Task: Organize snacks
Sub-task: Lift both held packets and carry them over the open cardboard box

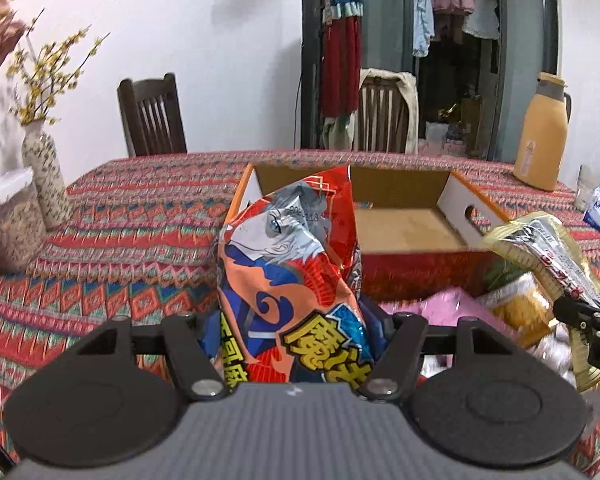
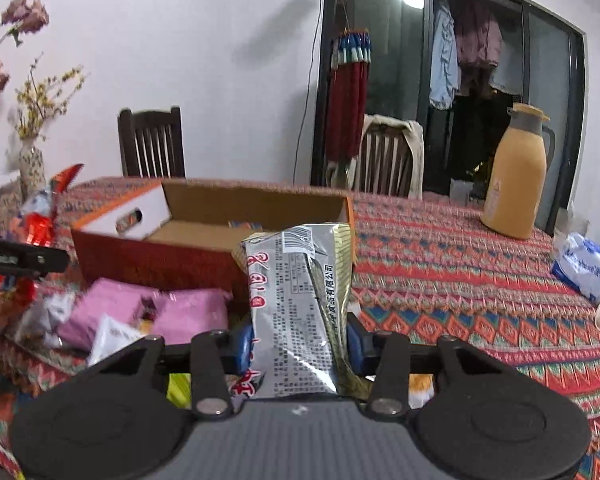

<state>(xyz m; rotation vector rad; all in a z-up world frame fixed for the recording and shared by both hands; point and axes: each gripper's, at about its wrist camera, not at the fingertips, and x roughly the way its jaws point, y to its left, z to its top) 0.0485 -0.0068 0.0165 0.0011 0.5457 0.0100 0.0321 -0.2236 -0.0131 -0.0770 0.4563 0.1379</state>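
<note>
Bench [image 2: 440, 264], patterned red cloth. Far right corner: tan thermos jug [image 2: 516, 176]. Right edge: blue-and-white tissue pack [image 2: 586, 266]. Left edge: speckled vase [image 1: 46, 178] with yellow sprigs, lidded clear container [image 1: 10, 220] just beside. Behind far edge: two dark wooden chairs [image 1: 152, 116].

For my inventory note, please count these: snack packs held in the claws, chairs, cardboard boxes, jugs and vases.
Held snack packs: 2 (orange pack, silver pack)
Chairs: 2
Cardboard box: 1
Jug: 1
Vase: 1
Total: 7
</note>
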